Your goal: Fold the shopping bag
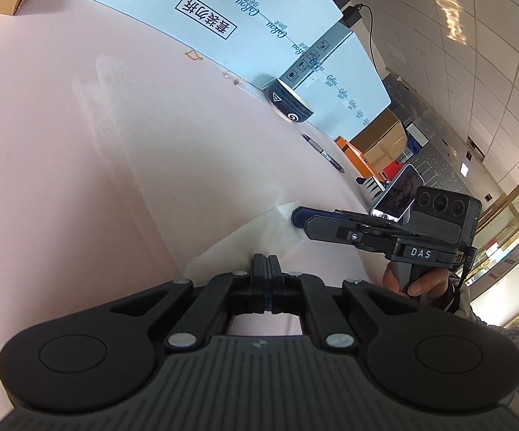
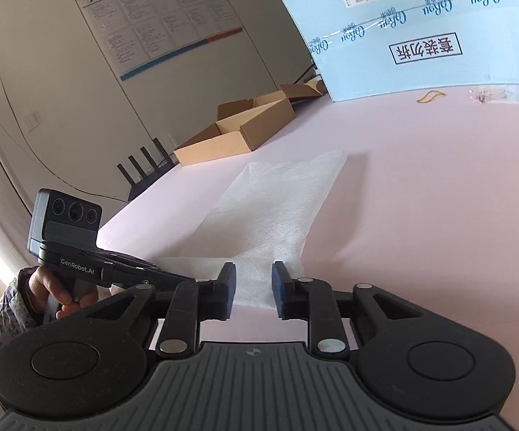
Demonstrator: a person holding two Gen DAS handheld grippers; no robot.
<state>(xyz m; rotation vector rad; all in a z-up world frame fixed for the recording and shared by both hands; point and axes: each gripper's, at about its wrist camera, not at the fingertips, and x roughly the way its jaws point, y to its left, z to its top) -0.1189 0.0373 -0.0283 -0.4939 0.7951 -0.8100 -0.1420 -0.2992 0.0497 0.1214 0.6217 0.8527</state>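
A white, thin shopping bag [image 2: 281, 201] lies flat on the pink table [image 2: 421, 197], running away from me toward the cardboard box. In the left wrist view its near edge [image 1: 238, 244] reaches my left gripper [image 1: 266, 262], whose fingers are shut together on that edge. From the right wrist view the left gripper [image 2: 187, 280] lies low over the bag's near left corner. My right gripper [image 2: 254, 280] stands open, with the bag's near end between its blue pads [image 2: 229, 280] and not pinched. Its fingertips [image 1: 297, 215] rest at the bag's right corner.
A large light-blue carton [image 2: 421, 36] stands at the table's far side, with a dark bowl [image 1: 290, 102], a pen [image 1: 322, 152] and a rubber band [image 2: 430, 97] near it. An open cardboard box [image 2: 234, 125] sits at the far left beside a router [image 2: 144, 172].
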